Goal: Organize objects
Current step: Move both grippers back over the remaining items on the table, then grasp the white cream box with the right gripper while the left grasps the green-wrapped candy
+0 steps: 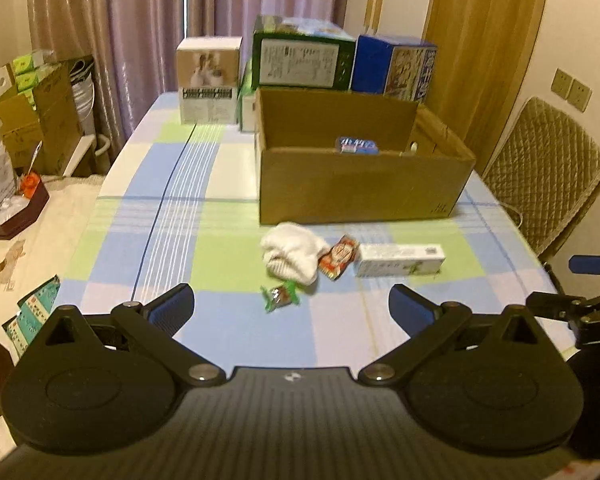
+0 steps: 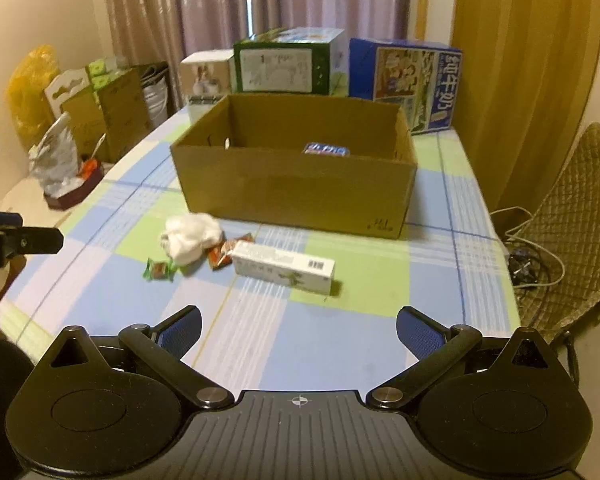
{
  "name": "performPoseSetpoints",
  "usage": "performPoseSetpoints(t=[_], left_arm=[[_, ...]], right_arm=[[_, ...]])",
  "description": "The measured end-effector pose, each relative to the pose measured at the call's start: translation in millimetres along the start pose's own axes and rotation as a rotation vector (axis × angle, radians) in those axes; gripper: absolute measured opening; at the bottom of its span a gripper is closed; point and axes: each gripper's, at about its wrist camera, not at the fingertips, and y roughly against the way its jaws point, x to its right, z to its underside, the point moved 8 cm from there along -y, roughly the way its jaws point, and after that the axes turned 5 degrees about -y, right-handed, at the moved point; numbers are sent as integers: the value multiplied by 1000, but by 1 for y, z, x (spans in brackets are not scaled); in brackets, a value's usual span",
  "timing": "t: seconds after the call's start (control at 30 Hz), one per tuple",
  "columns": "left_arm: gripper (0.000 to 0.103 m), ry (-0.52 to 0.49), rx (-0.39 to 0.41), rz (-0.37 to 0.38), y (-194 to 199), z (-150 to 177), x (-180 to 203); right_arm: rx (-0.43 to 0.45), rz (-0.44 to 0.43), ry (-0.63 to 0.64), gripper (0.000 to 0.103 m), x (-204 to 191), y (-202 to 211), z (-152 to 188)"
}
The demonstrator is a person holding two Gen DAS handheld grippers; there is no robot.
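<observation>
Two claws of mine, left gripper [image 1: 291, 307] and right gripper [image 2: 299, 328], hover spread wide, empty.
Sock [image 1: 294, 254], candies, white carton [image 2: 283, 266] lie near the cardboard box [image 2: 296, 190], on its near side.

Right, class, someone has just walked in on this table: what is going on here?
A person holds two grippers over a checked tablecloth, tidying loose items into an open cardboard box. Both the left gripper and the right gripper are open and hold nothing. A blue packet already lies in the box. In front of it remain a white sock, a red snack packet, a green candy and a long white carton.
</observation>
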Motion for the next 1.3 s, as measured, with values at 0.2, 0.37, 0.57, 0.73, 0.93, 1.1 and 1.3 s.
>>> performPoseSetpoints(t=[0.2,0.37,0.57,0.73,0.93,1.1,1.3], left_arm=[[102,-9,-33,-17,-20,13,-9],[101,-48,-66,-10,-42,20,-7],[101,-118,-89,16,-69,25,3],[101,-148,-109,26,-91,26,3],[100,-167,-126,35,-118,24,-1],[97,-208,-148,50,-139,24,-3],[96,-276,-163,95,-162,26,0]], right_arm=[[-26,-6,9,101,7,-18,15],[-47,-12,17,101,11,-34,19],[-69,-43,72,101,7,-56,20],[-72,-69,151,101,4,-78,16],[-65,-86,270,95,1,-109,3],[-80,-92,412,82,-5,-143,-7],[-126,-127,483,68,-12,-183,-20]])
